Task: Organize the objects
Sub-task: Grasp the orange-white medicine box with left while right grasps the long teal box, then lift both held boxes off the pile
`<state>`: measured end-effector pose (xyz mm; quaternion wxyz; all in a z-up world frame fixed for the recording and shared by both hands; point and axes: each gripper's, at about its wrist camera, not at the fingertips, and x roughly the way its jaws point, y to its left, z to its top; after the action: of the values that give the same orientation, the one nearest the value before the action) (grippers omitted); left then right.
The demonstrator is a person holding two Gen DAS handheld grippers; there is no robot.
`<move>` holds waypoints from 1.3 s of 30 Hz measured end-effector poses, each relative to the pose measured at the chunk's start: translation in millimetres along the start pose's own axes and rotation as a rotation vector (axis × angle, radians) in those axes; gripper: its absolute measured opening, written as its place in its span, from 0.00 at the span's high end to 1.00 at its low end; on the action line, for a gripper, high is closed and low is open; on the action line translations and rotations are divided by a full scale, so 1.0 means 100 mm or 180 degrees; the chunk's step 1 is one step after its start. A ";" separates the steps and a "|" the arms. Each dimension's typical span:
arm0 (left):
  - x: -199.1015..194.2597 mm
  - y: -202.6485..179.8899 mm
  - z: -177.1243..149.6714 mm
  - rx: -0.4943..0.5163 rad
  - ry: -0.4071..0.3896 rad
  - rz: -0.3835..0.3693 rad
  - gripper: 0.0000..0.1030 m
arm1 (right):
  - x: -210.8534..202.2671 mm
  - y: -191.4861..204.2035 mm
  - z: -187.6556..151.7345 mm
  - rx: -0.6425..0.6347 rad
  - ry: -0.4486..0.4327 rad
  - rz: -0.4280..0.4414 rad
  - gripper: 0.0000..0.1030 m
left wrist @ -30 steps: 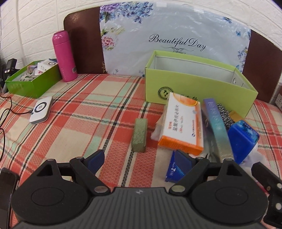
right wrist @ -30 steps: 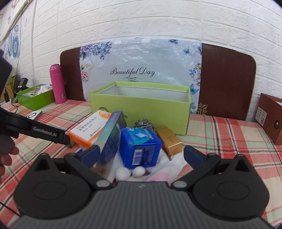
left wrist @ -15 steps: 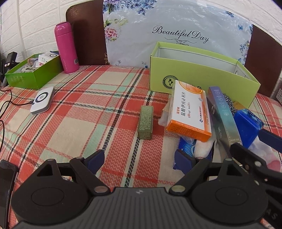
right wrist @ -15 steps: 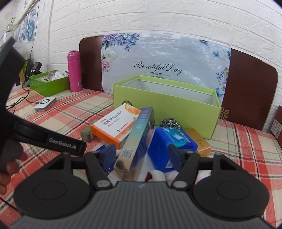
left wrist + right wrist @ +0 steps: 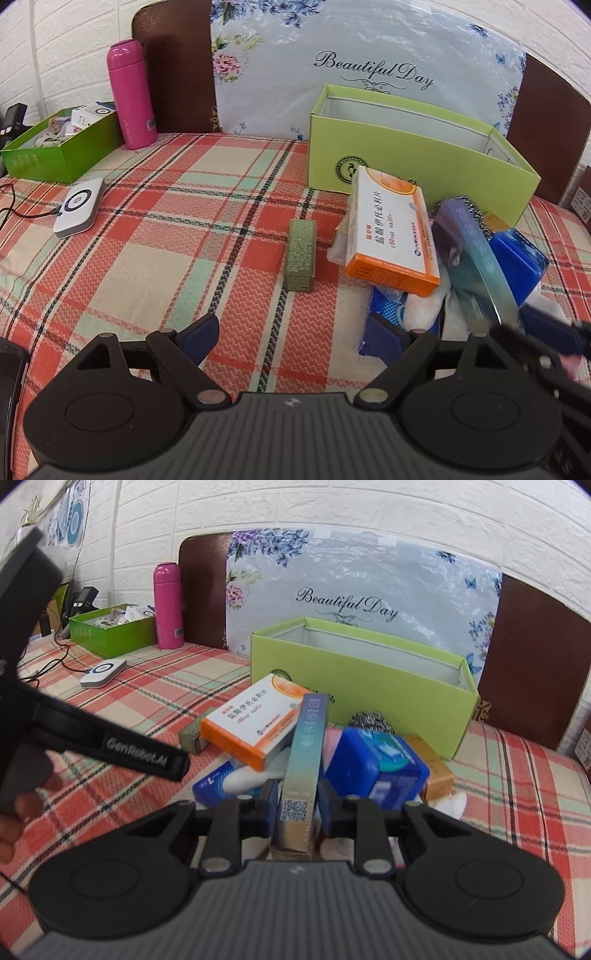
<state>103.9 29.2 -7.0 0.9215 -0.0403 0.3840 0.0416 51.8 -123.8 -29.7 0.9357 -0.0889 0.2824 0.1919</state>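
Carton, slim teal-to-purple gradient (image 5: 304, 753), lower centre of the right-wrist view atop the counter (image 5: 517, 775) pile: light, stiff, glossy, probably slippery; right claw (image 5: 297, 805) clamps its near end; left claw (image 5: 291, 334) spread, empty.

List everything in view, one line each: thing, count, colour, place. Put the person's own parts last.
storage box: 1, light green, open, rear centre of the tablecloth
medicine box: 1, white and orange, on the pile in front of the storage box
long slim box: 1, teal-to-purple, between the right jaws
blue box: 1, blue, right of the long slim box
gold box: 1, gold, right edge of the pile
steel scourer: 1, silver, behind the blue box
small olive box: 1, olive green, alone left of the pile
bottle: 1, pink, rear left
tray: 1, green, filled, far left
white device: 1, white, cabled, left
tablecloth: 1, red plaid
left gripper: 1, black, open
right gripper: 1, black, shut on the long slim box
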 end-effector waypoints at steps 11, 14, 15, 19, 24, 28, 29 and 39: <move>0.24 -0.32 0.34 0.0133 -0.0102 -0.0231 0.12 | -0.45 -0.19 -0.43 0.0418 0.0271 0.0208 0.79; 0.38 -0.34 0.42 0.0068 -0.0090 -0.0347 0.12 | -0.52 -0.17 -0.46 0.0381 0.0320 0.0283 0.79; 0.41 -0.32 0.44 0.0032 -0.0095 -0.0453 0.16 | -0.54 -0.15 -0.48 0.0349 0.0343 0.0322 0.79; 0.39 -0.17 0.42 -0.0172 -0.0009 -0.0910 0.56 | -0.63 -0.08 -0.53 0.0182 0.0426 0.0532 0.79; 0.10 -0.03 0.23 -0.0109 0.0011 -0.1117 0.64 | -0.64 -0.02 -0.57 0.0098 0.0453 0.0625 0.78; -0.08 0.04 0.11 -0.0117 -0.0010 -0.1020 0.63 | -0.56 -0.03 -0.56 0.0143 0.0455 0.0527 0.58; -0.09 0.03 0.12 -0.0135 -0.0048 -0.0914 0.47 | -0.55 -0.03 -0.55 0.0150 0.0432 0.0502 0.54; 0.30 -0.30 0.27 0.0474 -0.0001 -0.0112 0.13 | -0.46 0.05 -0.46 0.0072 0.0294 0.0518 0.51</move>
<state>147.7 3.8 -8.0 0.9226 0.0217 0.3851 -0.0033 -8.1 -146.2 -41.8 0.9039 -0.0639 0.3337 0.2598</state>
